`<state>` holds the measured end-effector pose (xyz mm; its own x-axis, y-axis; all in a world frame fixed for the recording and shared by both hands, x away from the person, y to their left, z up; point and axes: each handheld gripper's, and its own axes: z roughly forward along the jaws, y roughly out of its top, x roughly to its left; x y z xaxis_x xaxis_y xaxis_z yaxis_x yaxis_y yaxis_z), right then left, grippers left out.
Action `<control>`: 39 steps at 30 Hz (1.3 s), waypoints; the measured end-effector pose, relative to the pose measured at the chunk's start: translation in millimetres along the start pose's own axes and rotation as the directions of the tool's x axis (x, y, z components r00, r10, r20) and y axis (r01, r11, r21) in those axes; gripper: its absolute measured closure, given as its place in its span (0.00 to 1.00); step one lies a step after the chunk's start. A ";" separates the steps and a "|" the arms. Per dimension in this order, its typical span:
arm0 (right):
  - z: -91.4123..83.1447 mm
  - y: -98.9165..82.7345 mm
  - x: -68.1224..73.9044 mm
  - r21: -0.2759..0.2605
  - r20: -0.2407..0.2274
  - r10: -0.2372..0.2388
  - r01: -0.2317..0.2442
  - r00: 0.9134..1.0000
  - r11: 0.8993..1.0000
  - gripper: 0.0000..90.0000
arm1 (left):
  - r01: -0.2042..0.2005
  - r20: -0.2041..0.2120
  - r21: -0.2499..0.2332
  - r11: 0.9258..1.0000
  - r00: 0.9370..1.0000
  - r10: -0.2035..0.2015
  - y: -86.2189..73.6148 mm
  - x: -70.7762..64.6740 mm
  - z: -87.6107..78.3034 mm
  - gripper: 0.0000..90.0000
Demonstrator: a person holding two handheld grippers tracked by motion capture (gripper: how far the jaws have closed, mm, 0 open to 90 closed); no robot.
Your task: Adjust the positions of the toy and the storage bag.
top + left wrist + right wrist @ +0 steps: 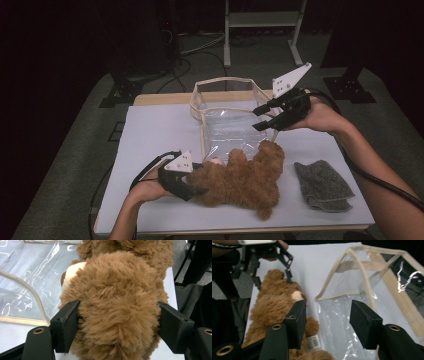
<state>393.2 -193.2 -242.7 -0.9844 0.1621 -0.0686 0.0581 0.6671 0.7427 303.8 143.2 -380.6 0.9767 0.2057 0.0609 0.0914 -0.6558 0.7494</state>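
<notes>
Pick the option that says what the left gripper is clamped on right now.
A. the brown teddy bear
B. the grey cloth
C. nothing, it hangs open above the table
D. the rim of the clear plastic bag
A: the left gripper has both jaws pressed into the brown teddy bear, on the side away from the clear plastic bag.

The high view looked down and forward over the table (150, 130) from afar; each gripper view sat close behind its jaws, and all three shared the brown teddy bear (240, 180) beside the clear bag (362, 290)
</notes>
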 end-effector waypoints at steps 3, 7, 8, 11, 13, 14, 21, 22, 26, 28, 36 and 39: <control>3.5 -5.7 10.4 0.006 -0.026 -0.009 0.009 1.000 1.000 0.49 | 0.001 0.000 0.001 1.000 1.000 -0.001 -0.3 0.4 -0.1 0.27; 9.3 -17.3 29.7 0.000 -0.061 -0.005 0.005 0.998 1.000 0.48 | 0.007 0.000 0.002 1.000 1.000 -0.007 -1.0 0.8 -0.2 0.27; 10.1 -19.3 32.1 -0.004 -0.067 -0.002 0.001 0.998 1.000 0.48 | 0.008 -0.001 0.002 1.000 1.000 -0.008 -1.2 1.0 -0.1 0.27; 12.5 -25.1 39.5 0.000 -0.077 -0.001 0.001 0.997 1.000 0.47 | 0.009 -0.002 0.004 1.000 1.000 -0.009 -1.1 1.2 -0.1 0.27; 15.2 -30.2 44.9 0.002 -0.089 0.004 -0.004 0.996 1.000 0.46 | 0.011 -0.003 0.005 1.000 1.000 -0.011 -0.9 1.0 0.0 0.27; 16.3 -32.0 46.8 0.003 -0.092 0.001 -0.001 0.996 1.000 0.46 | 0.012 -0.004 0.006 1.000 1.000 -0.012 -0.8 1.0 0.1 0.27; 26.5 -46.7 58.7 0.021 -0.111 0.008 -0.005 0.994 1.000 0.44 | 0.013 -0.009 0.008 1.000 1.000 -0.013 -0.3 0.8 0.3 0.27; 30.6 -50.3 60.1 0.029 -0.116 0.014 -0.011 0.993 1.000 0.44 | 0.013 -0.009 0.008 1.000 1.000 -0.013 -0.3 0.7 0.3 0.27; 35.6 -53.9 60.2 0.041 -0.121 0.023 -0.019 0.992 0.999 0.44 | 0.012 -0.009 0.007 1.000 1.000 -0.012 -0.4 0.8 0.3 0.27; 39.6 -55.1 60.7 0.048 -0.124 0.027 -0.021 0.992 0.999 0.43 | 0.014 -0.010 0.005 1.000 1.000 -0.014 -0.5 0.9 0.4 0.27; 60.6 -52.8 66.0 0.083 -0.152 0.009 0.004 0.988 0.997 0.40 | 0.013 -0.011 0.006 1.000 1.000 -0.013 -0.4 0.6 0.4 0.27; 65.9 -52.5 68.3 0.087 -0.154 0.004 0.009 0.988 0.996 0.38 | 0.013 -0.011 0.006 1.000 1.000 -0.013 -0.4 0.5 0.4 0.27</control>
<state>333.8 -169.2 -330.4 -0.9980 0.0509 0.0380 0.0632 0.7295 0.6810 304.4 143.4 -381.1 0.9732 0.2226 0.0583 0.1057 -0.6574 0.7461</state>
